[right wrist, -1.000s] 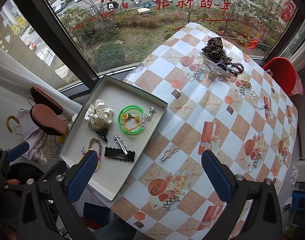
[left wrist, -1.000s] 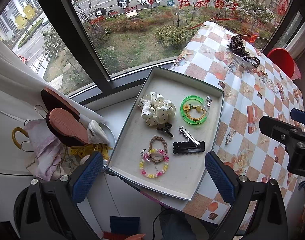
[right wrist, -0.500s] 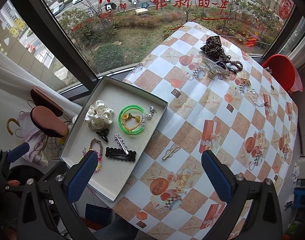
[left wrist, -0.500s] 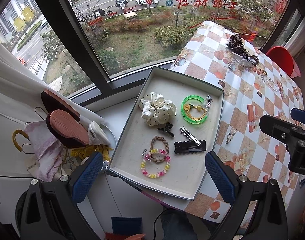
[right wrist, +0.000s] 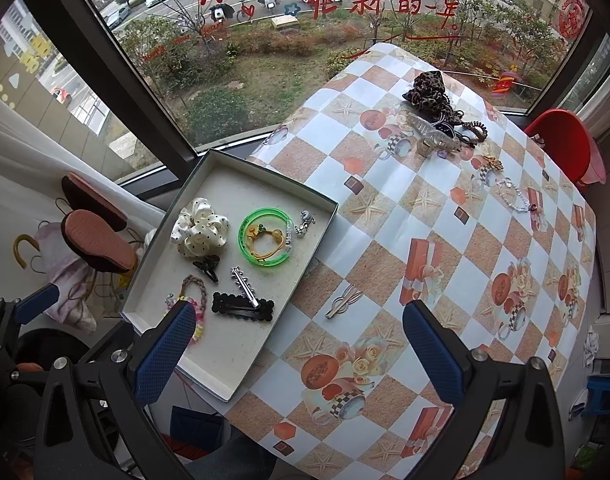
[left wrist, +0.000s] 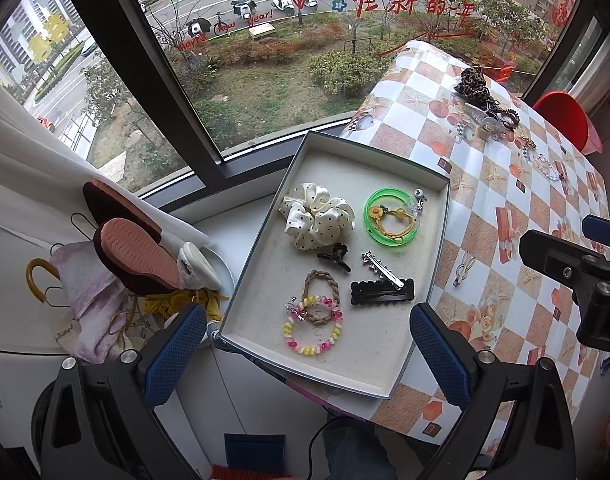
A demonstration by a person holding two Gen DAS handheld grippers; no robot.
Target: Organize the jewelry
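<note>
A shallow grey tray (left wrist: 437, 256) (right wrist: 321, 240) sits at the table's left edge. It holds a white dotted scrunchie (left wrist: 317, 216), a green bangle (left wrist: 389, 216), a black hair clip (left wrist: 381, 291), a silver clip (left wrist: 381, 270), a small black claw clip (left wrist: 333, 256) and bead bracelets (left wrist: 311, 328). A gold hairpin (right wrist: 343, 300) lies on the tablecloth right of the tray. More jewelry (right wrist: 437, 120) is piled at the far side. My left gripper (left wrist: 305, 356) is open above the tray's near end. My right gripper (right wrist: 301, 356) is open and empty above the table.
A checked tablecloth (right wrist: 445, 220) covers the table by a large window. A red chair (right wrist: 565, 148) stands at the far right. Slippers (left wrist: 133, 256), an umbrella handle and cloths hang left of the tray.
Both views have shifted only slightly; the right gripper has drifted a little. Nothing was picked up or released.
</note>
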